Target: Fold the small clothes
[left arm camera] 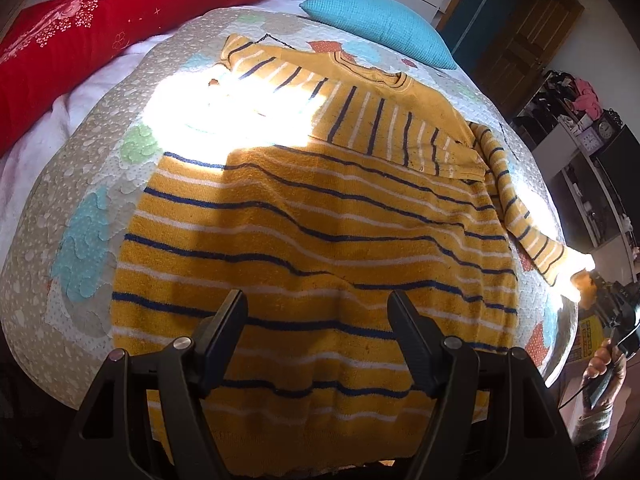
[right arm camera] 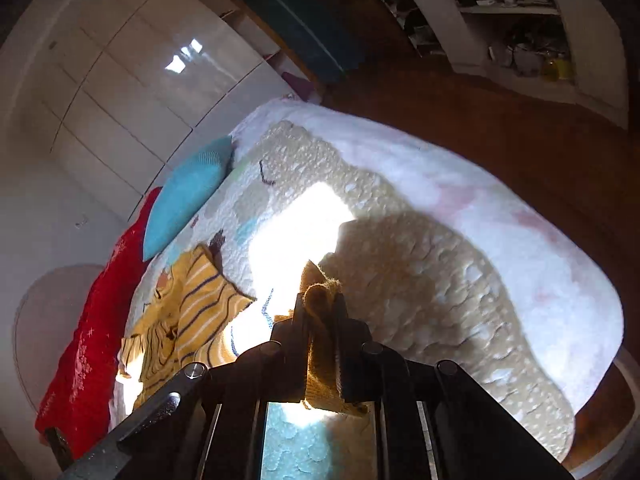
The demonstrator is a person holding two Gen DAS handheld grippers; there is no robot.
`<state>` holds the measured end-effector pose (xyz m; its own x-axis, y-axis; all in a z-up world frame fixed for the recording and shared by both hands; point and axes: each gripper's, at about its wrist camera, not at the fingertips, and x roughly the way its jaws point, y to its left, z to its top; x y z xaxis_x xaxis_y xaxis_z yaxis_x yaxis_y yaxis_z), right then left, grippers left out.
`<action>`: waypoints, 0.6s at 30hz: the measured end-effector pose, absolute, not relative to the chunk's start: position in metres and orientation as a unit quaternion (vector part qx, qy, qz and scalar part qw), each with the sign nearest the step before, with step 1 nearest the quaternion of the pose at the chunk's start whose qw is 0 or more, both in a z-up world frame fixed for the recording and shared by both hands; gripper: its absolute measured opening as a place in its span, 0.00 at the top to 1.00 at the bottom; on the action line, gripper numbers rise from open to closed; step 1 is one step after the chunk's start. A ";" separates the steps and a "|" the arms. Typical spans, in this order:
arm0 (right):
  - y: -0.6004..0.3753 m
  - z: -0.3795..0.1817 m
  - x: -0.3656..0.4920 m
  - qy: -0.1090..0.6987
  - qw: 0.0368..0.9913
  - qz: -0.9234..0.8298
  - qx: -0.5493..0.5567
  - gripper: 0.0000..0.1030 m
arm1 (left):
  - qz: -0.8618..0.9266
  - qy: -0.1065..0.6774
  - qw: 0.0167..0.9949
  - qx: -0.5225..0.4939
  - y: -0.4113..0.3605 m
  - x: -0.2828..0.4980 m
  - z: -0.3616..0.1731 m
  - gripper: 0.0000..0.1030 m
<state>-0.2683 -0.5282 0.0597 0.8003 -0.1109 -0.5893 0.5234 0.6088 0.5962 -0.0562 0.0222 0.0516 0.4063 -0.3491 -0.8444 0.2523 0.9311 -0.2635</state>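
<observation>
The left wrist view looks down over the whole yellow striped sweater (left arm camera: 320,216), spread on a quilted bedspread (left arm camera: 80,184) on the bed, with a red pillow (left arm camera: 100,28) and a turquoise cushion (left arm camera: 380,24) at the far end. At its right edge it also catches the person's hand (left arm camera: 604,368) holding the right gripper (left arm camera: 616,312) beside the bed, near the tip of the sweater's sleeve (left arm camera: 516,204). The right wrist view shows little of this: only a bunched part of the sweater (right arm camera: 192,312) at its left, the bedspread (right arm camera: 440,272) running away towards white wardrobe doors (right arm camera: 120,80) and a shelf unit (right arm camera: 520,32) (the frame is tilted and somewhat blurred).

The sweater is mustard yellow with navy and white stripes. Its body lies flat towards the camera, one sleeve is folded across the chest under the neckline, and the other sleeve trails off to the right edge of the bed. A bright patch of sunlight washes out part of the upper left.

The left gripper (left arm camera: 320,340) hovers over the lower body of the sweater, its fingers (left arm camera: 224,336) standing well apart with nothing between them. In the right gripper's (right arm camera: 320,304) own view its fingers are closed on a fold of yellow knit fabric, which bulges out past the tips.
</observation>
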 end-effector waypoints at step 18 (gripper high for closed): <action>-0.427 0.176 -0.131 0.268 0.906 -0.087 0.316 0.92 | -0.147 0.490 0.851 -0.121 0.095 -0.052 0.049 0.31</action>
<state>-0.1309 -0.4266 0.1759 0.8415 0.0112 -0.5402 0.3271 0.7851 0.5259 -0.0522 0.0952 0.0488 0.4775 -0.3686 -0.7976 0.1318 0.9275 -0.3497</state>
